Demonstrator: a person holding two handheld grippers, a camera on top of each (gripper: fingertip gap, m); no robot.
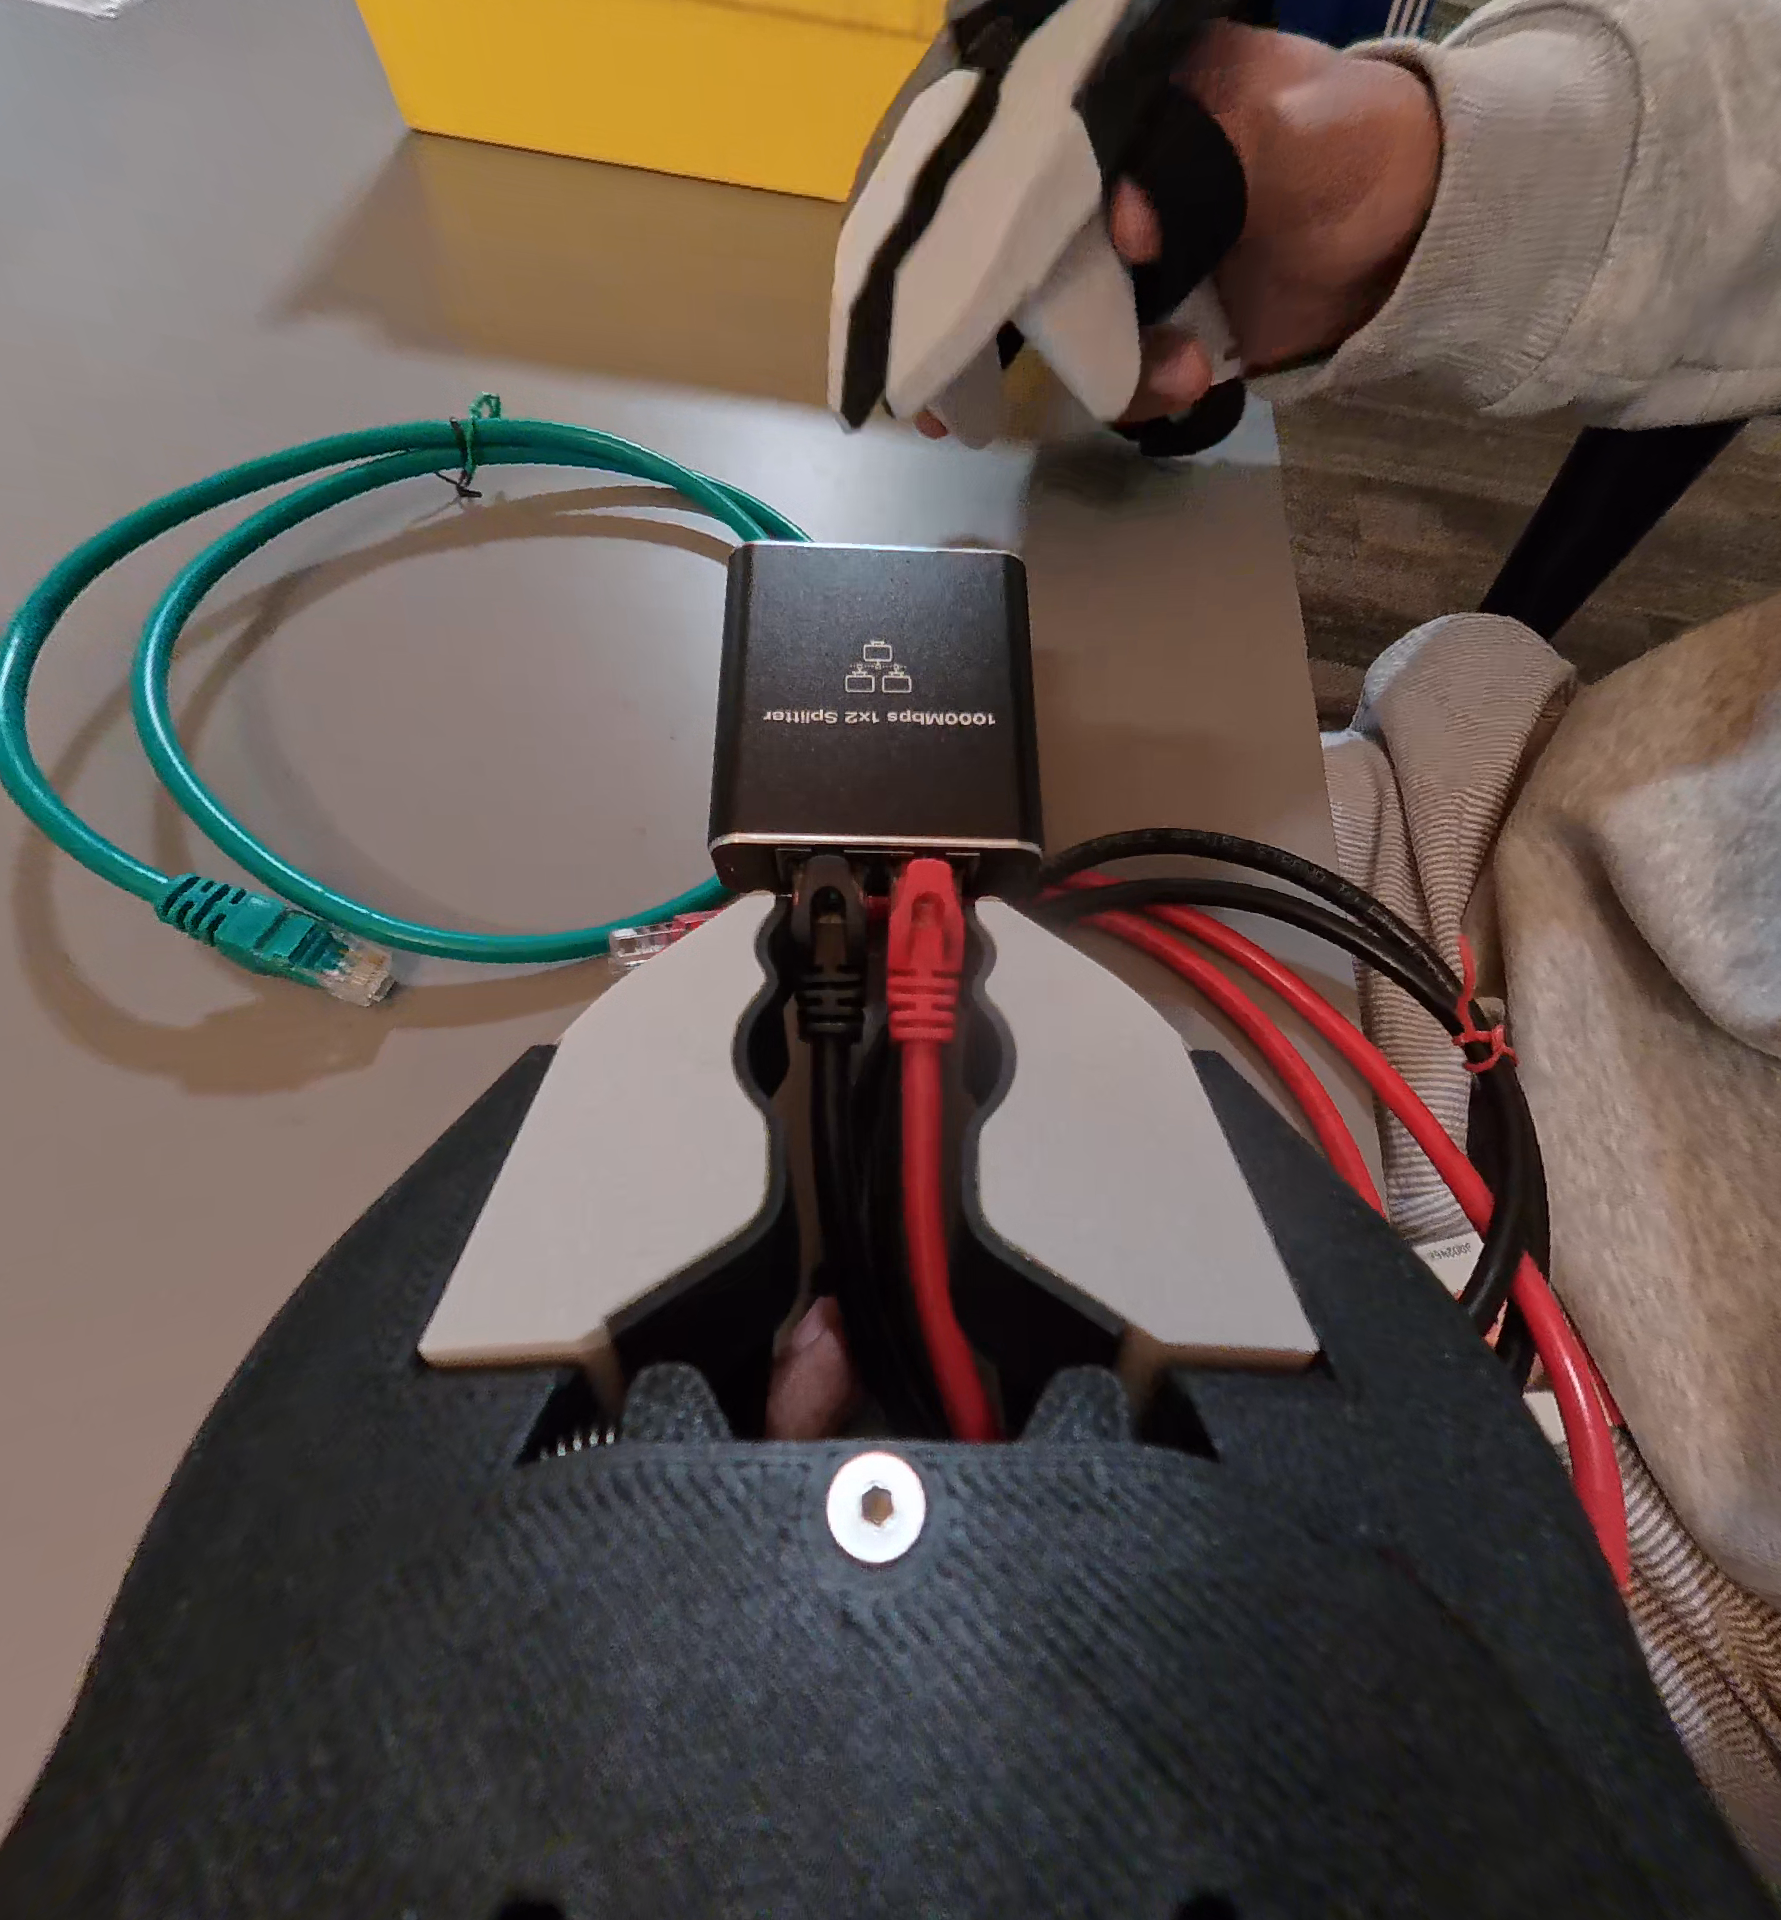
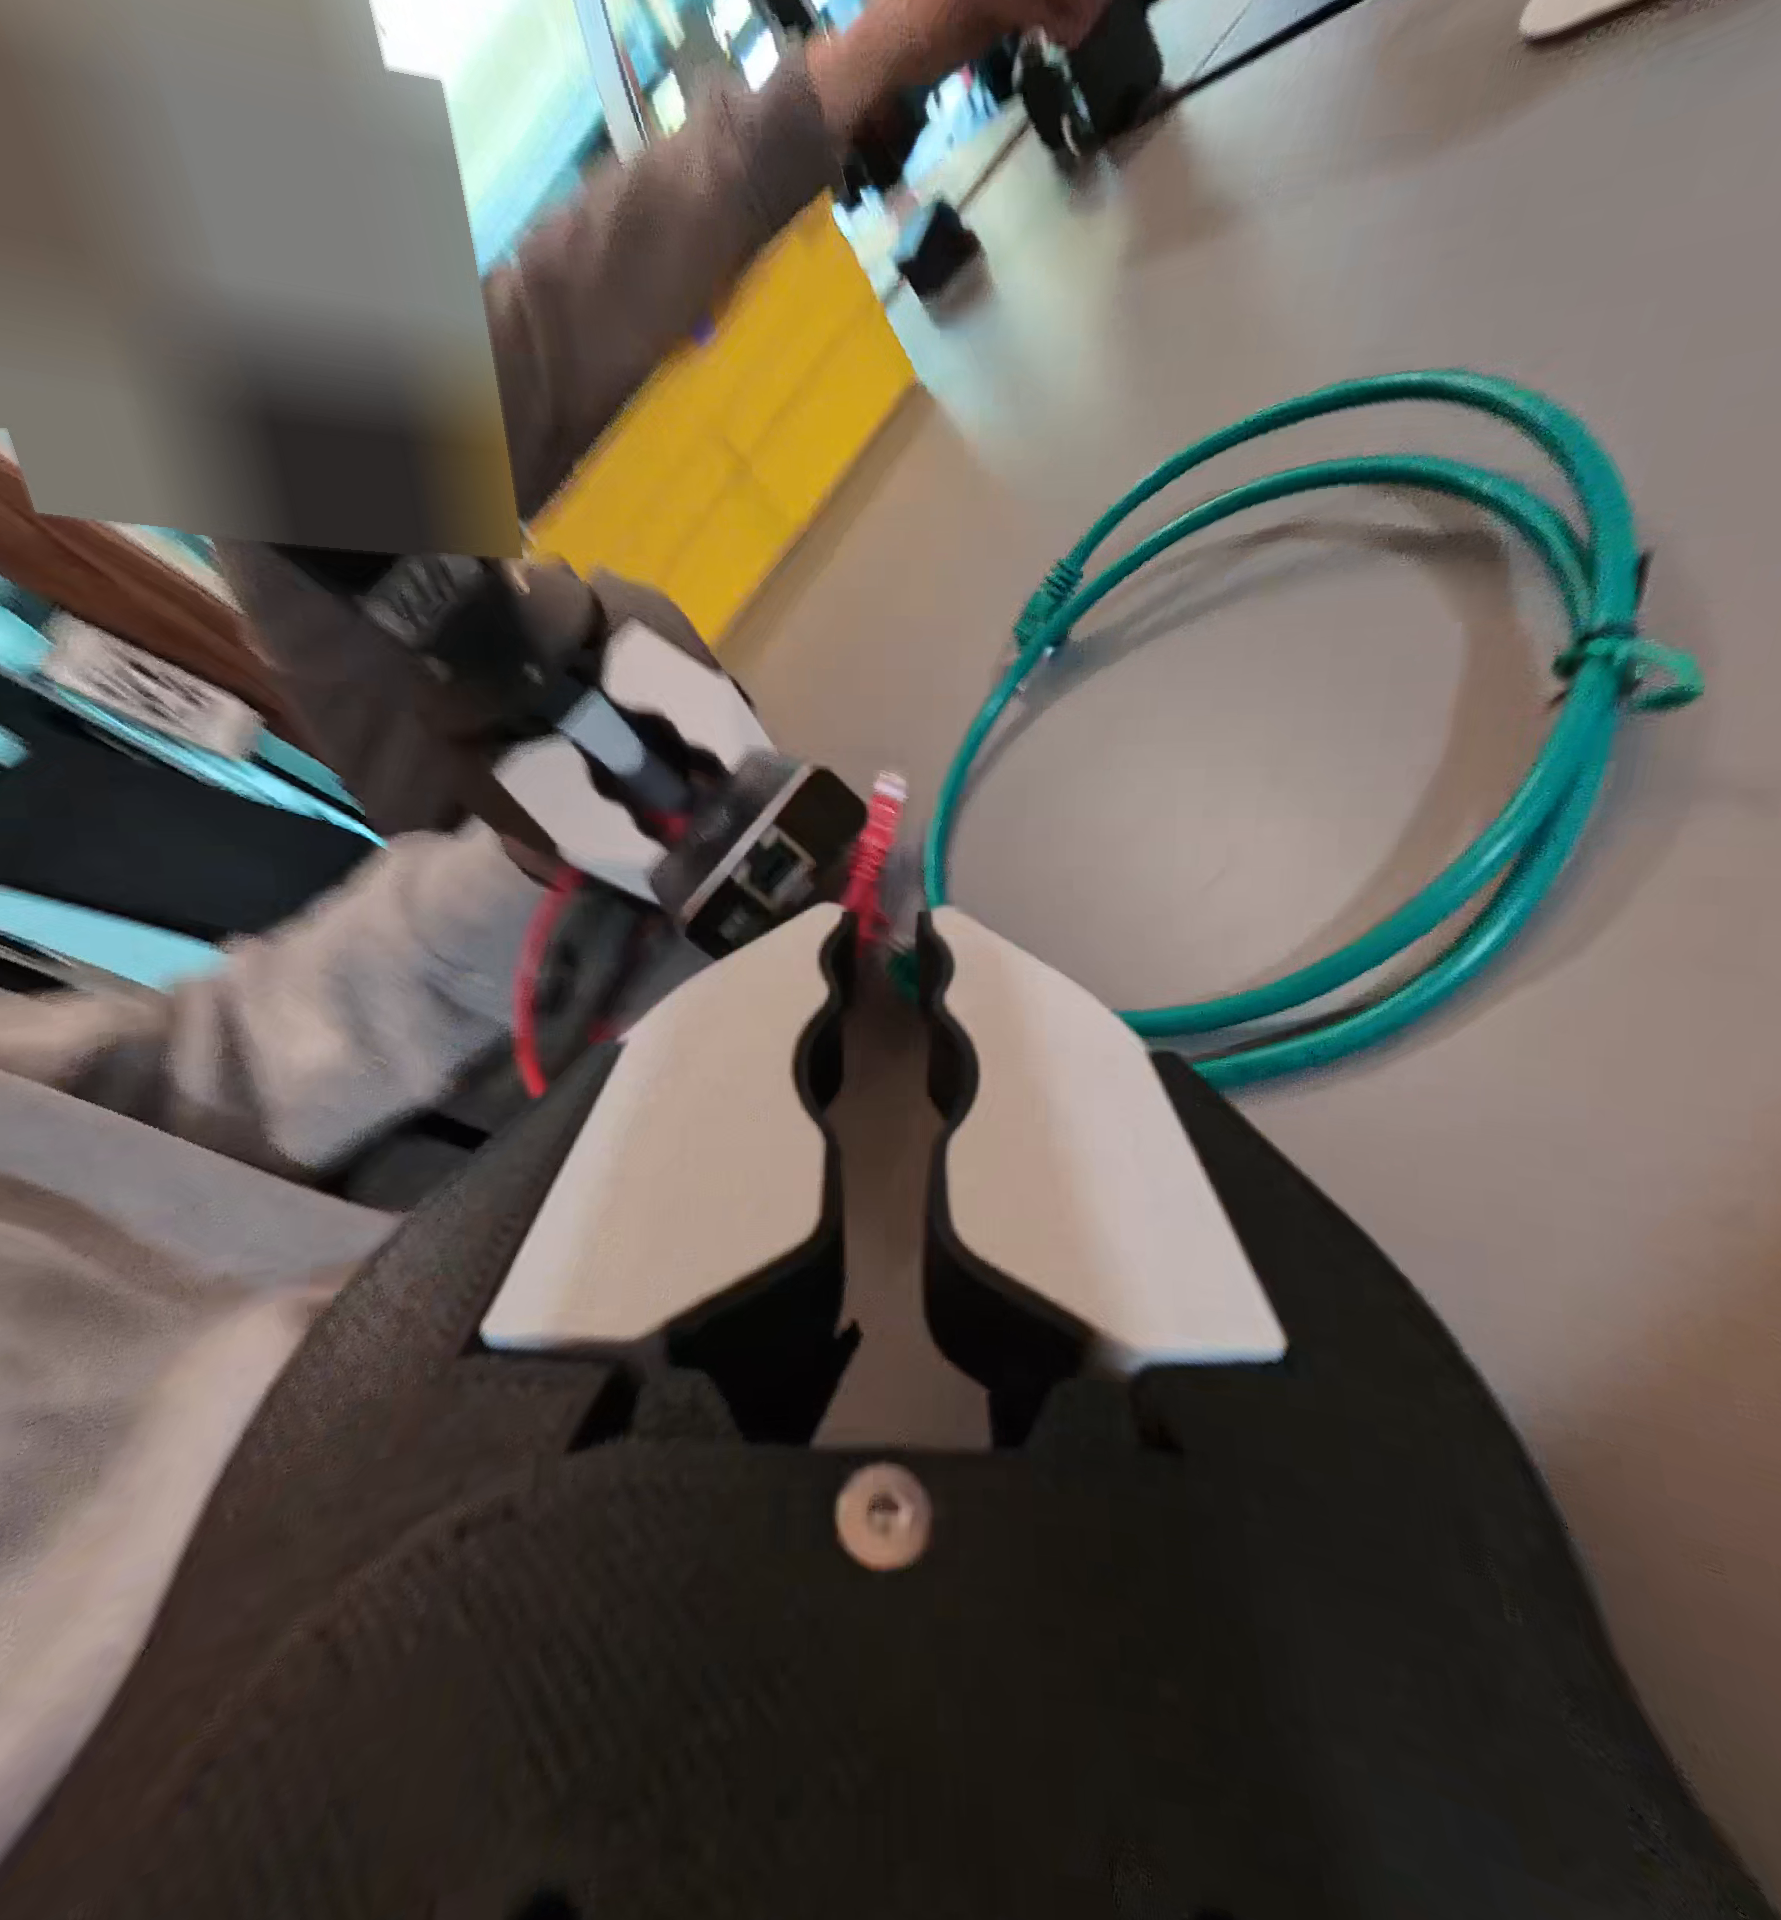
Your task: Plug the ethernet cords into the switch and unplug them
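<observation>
Now your left hand-held gripper [image 1: 881, 914] sits clamped around the black plug [image 1: 826, 961] and red plug [image 1: 922, 961], both seated in the switch [image 1: 875, 717] just ahead. Your right hand-held gripper [image 2: 881, 930], narrowly apart, nears the green plug [image 2: 905, 971]; steady the switch, then pinch squarely.

Bare table [image 1: 242, 260] leftward — green cord [image 1: 65, 800], yellow box [image 1: 647, 83] bordering

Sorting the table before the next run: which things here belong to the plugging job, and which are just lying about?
Job: switch; black cord and red cord, both plugged in; green cord, loose on the table.

Lying about: yellow box; grey garment.
</observation>
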